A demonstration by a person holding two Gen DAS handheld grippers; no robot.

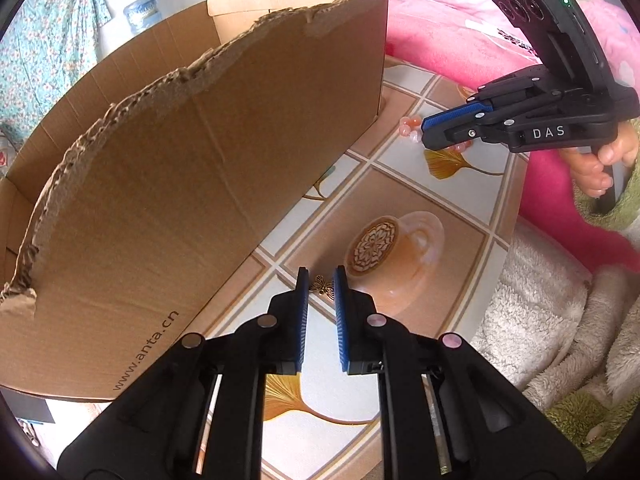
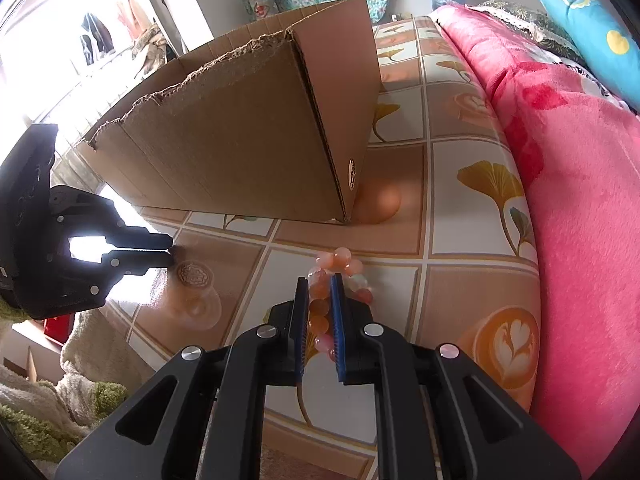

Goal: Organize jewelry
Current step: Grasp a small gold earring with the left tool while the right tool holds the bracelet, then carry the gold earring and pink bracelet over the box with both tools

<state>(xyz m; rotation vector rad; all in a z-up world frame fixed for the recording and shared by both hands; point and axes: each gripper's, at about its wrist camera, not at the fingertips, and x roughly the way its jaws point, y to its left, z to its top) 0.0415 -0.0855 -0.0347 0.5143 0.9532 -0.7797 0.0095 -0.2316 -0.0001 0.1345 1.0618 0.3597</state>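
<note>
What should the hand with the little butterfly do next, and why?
Probably lift it a little off the tablecloth. The left gripper has its blue pads at both sides of the small butterfly charm, seemingly pinching it, and it still sits low by the cardboard box. The right gripper already holds the bead bracelet.
</note>
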